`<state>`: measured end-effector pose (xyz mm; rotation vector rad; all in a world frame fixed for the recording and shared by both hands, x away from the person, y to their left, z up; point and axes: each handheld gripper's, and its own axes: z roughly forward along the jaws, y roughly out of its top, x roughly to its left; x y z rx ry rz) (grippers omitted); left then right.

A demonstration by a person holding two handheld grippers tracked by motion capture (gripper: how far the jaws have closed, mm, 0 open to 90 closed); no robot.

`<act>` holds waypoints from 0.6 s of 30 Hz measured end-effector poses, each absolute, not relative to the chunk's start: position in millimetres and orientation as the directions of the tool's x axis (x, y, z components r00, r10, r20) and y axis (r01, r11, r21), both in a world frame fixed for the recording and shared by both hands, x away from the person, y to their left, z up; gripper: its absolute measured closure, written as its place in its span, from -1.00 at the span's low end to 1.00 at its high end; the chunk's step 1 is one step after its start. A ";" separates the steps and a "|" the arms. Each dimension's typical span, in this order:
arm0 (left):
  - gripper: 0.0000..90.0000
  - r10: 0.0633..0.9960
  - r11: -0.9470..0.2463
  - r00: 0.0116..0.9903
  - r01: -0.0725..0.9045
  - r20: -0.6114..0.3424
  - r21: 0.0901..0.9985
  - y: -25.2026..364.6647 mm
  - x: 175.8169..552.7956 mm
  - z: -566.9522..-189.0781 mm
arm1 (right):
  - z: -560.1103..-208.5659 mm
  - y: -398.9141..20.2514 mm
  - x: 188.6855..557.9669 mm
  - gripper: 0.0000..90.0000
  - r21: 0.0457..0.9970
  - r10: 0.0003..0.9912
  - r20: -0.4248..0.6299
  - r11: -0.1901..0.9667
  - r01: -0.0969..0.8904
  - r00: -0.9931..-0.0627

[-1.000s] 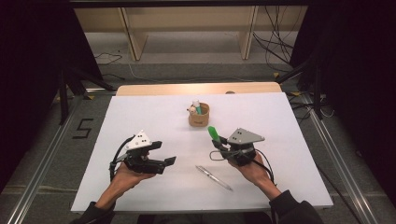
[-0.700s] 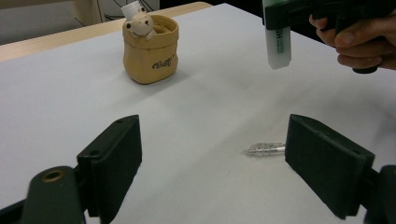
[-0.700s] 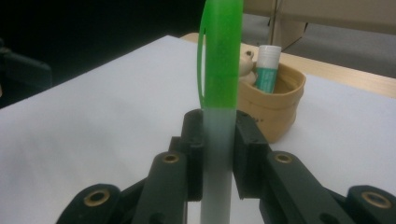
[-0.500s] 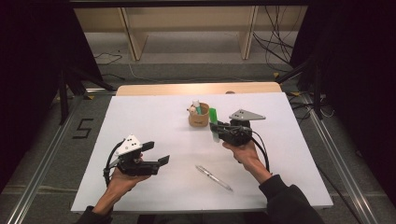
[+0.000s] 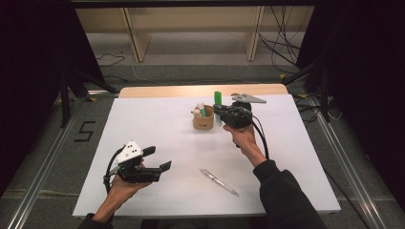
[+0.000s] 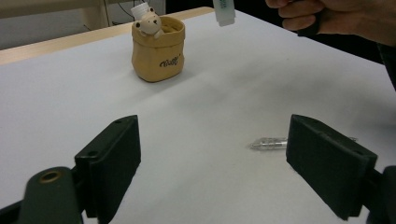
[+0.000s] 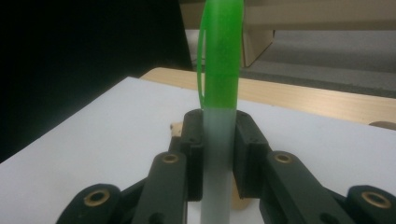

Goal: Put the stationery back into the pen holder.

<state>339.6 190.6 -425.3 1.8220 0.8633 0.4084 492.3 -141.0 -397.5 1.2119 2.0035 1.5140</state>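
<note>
My right gripper (image 5: 219, 111) is shut on a highlighter (image 5: 218, 98) with a green cap, held upright just right of a tan pen holder (image 5: 203, 120). In the right gripper view the highlighter (image 7: 220, 88) stands clamped between both pads (image 7: 198, 140). The holder, with a small bear figure on its rim, has a few pens in it. My left gripper (image 5: 157, 158) hovers open and empty over the near left of the white table. In the left gripper view its jaws stand wide apart, framing the holder (image 6: 159, 49) and a silver pen (image 6: 268, 143).
The silver pen (image 5: 218, 182) lies loose on the white tabletop (image 5: 296, 157) near the front, between the two hands. A wooden strip (image 5: 162, 90) runs along the table's far edge, with dark floor and cables beyond.
My right gripper has carried the highlighter away from the front of the table, up beside the pen holder. The left gripper has barely moved.
</note>
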 end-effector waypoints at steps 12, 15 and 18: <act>-0.61 0.729 -0.203 0.676 0.365 -0.109 0.909 192.7 336.8 -426.7 | -397.1 -124.1 531.6 0.71 0.898 0.830 0.226 0.026 0.440 -0.511; -0.61 0.728 -0.202 0.677 0.361 -0.107 0.910 193.3 336.2 -426.1 | -397.3 -120.1 537.7 0.71 0.897 0.839 0.216 0.030 0.440 -0.499; -0.61 0.727 -0.201 0.678 0.361 -0.108 0.911 193.9 335.6 -425.7 | -399.4 -116.2 542.6 0.71 0.895 0.842 0.227 0.018 0.445 -0.490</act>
